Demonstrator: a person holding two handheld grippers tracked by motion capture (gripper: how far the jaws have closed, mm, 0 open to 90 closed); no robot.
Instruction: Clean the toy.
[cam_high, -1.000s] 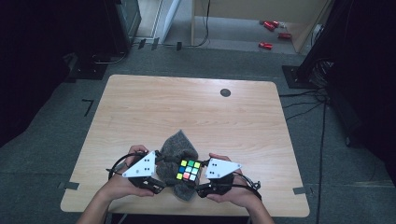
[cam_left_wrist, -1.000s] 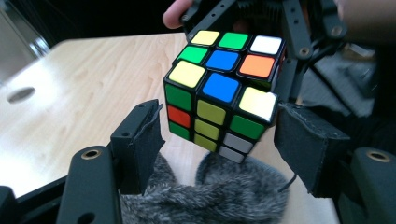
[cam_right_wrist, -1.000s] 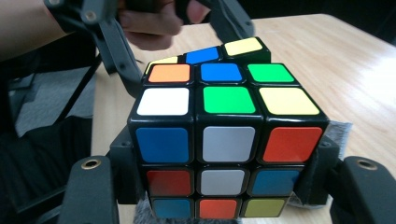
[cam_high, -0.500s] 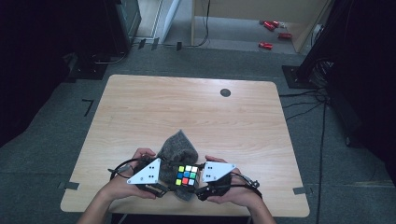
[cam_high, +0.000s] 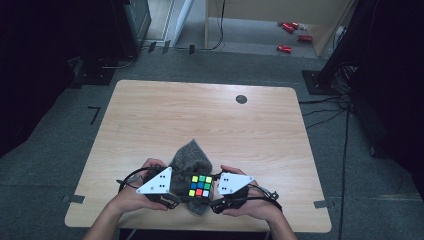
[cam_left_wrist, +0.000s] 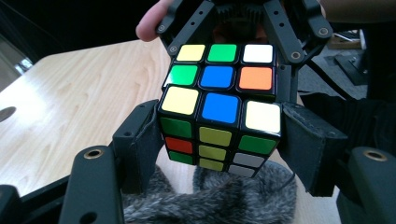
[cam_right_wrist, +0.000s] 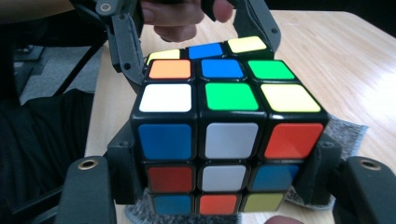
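The cube (cam_high: 199, 185) is clamped from both sides: the left gripper (cam_high: 172, 187) has its fingers (cam_left_wrist: 140, 144) pressed on one pair of its faces, and the right gripper (cam_high: 216, 189) has its fingers (cam_right_wrist: 122, 161) pressed on the opposite end. The cube is held just above a grey cloth (cam_high: 190, 156), which is spread on the tabletop (cam_high: 200, 120) beneath it. All of this is found close to the near edge of the tabletop, roughly midway along it, with the person's hands (cam_high: 131, 196) at the very edge. Beyond the cloth, the wooden surface is left bare as far as the far edge, where a small dark disc (cam_high: 241, 99) is set near the right corner. Wide room is also left to either side. No brand, label or writing can be read on the cube or the grippers.
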